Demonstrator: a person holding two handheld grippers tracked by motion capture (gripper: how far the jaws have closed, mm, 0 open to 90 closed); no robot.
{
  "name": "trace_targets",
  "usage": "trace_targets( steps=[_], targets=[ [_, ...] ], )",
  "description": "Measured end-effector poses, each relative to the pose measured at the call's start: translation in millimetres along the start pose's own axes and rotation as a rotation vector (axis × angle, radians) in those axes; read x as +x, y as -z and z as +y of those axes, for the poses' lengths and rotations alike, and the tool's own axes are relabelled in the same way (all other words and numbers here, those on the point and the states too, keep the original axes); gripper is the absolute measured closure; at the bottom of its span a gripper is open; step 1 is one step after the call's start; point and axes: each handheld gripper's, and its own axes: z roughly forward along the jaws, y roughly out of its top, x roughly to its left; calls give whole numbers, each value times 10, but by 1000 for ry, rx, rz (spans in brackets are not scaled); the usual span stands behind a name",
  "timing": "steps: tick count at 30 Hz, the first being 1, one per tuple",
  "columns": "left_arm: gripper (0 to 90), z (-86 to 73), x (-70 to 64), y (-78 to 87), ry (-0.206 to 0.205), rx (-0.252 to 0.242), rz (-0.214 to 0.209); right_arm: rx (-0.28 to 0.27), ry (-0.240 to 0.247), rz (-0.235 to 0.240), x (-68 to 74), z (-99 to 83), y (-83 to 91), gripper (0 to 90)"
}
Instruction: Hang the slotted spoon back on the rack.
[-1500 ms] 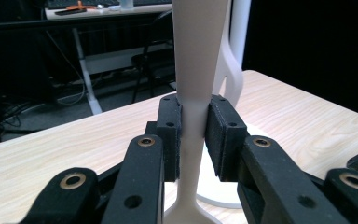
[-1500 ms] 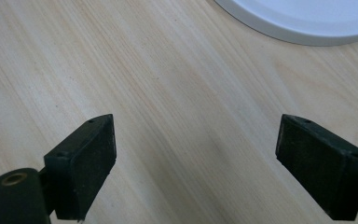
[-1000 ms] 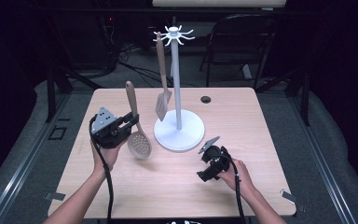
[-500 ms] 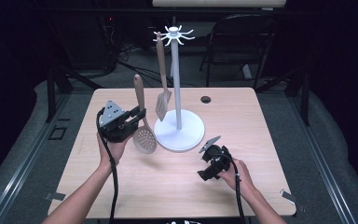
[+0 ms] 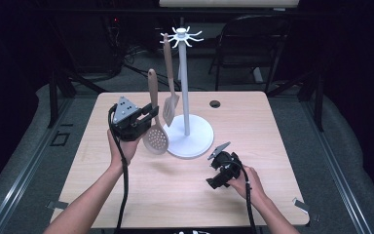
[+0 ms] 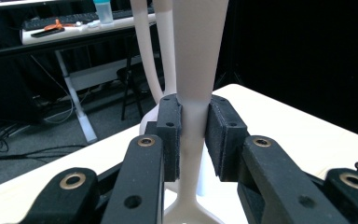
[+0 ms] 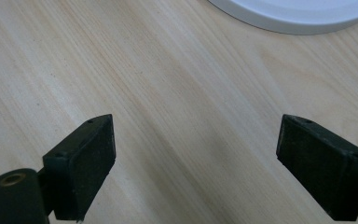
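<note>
Beige skimmer (image 5: 154, 124): clamped upright in the left gripper (image 5: 146, 117), bowl down, handle up, lifted clear of the table (image 5: 126, 180); it hangs just left of the rack (image 5: 185, 97), near but apart from the base (image 5: 191, 140).
Left gripper: both pads pressed against the skimmer's handle (image 6: 193, 126), low down where the neck widens toward the bowl; grip looks square and firm.
Right gripper (image 5: 219, 168): jaws spread wide with nothing between them, low over bare wood at the near right; the edge of the white base (image 7: 298, 16) lies beyond its jaws.
Spatula (image 5: 169, 90): already hanging from a hook at the rack's top, blade down, left of the pole.
Hooks (image 5: 181, 36): white arms radiating from the top of the pole; several look free.
Done: skimmer picked up and brought close to the rack; one utensil already hung.
Left: by my judgement, raise the skimmer until the handle's top reaches a free hook, catch it there, then let go. The handle end sits well below the hooks for now.
Hole in handle: I cannot tell from these views whether the handle tip has one.
Risk: the skimmer is close to the hanging spatula and could knock it on the way up.
</note>
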Motion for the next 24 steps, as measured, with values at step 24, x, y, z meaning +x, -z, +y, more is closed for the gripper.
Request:
trace_targets(
  steps=[24],
  targets=[
    [760, 371, -134, -286, 13, -4, 17, -14, 2, -8, -5, -2, 8, 109]
  ],
)
